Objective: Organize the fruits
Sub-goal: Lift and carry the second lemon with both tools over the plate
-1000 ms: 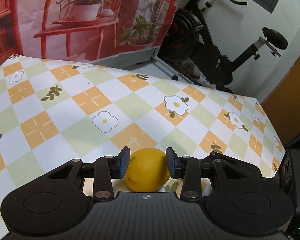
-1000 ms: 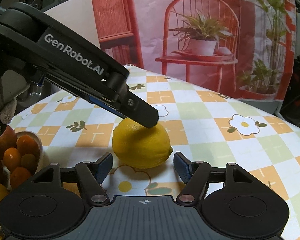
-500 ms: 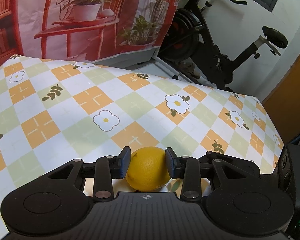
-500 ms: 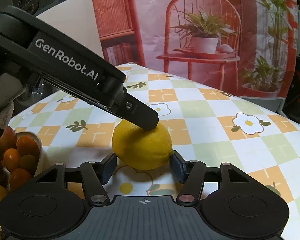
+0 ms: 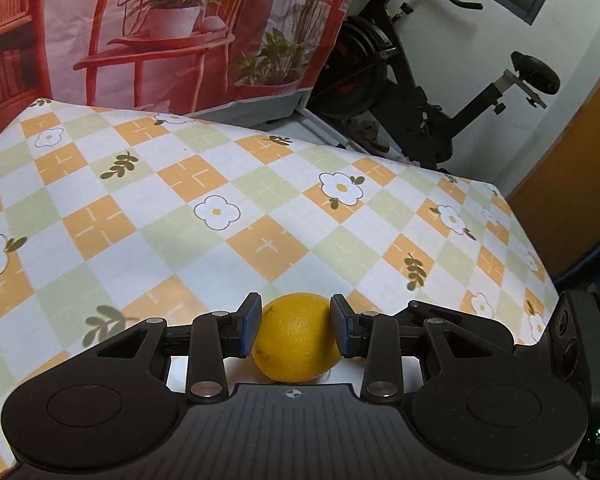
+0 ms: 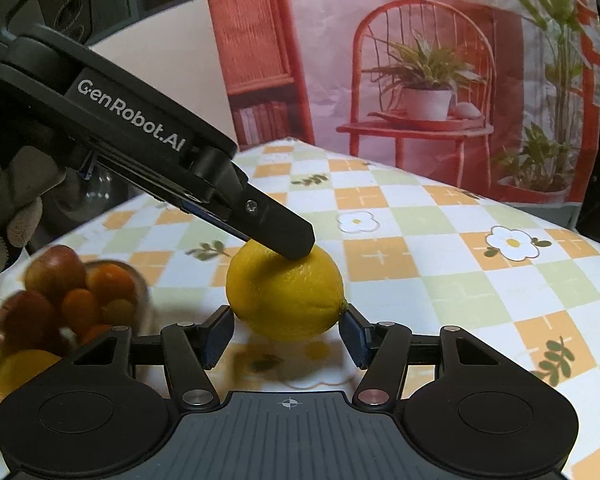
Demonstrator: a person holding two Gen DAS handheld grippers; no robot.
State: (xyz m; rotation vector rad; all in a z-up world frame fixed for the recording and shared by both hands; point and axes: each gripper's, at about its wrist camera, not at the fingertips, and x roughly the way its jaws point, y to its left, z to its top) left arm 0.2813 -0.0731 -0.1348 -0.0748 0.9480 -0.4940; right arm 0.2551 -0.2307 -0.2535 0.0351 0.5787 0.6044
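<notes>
A yellow lemon (image 5: 296,338) sits between the pads of my left gripper (image 5: 296,330), which is shut on it. In the right wrist view the same lemon (image 6: 286,300) is held just above the checked tablecloth (image 6: 440,280). The left gripper's finger (image 6: 276,232) presses on its top from the left. My right gripper (image 6: 286,338) has closed in on the lemon's two ends, with both pads at its sides. A bowl of small orange and red fruits (image 6: 72,300) stands at the left.
A second lemon (image 6: 20,372) and a green fruit lie at the near left edge. A gloved hand (image 6: 4,216) holds the left gripper. An exercise bike (image 5: 420,92) stands beyond the table's far right edge. A printed backdrop hangs behind.
My right gripper has closed from wide open onto the lemon's ends. The lemon has risen slightly with both grippers. The left gripper stays shut on it.
</notes>
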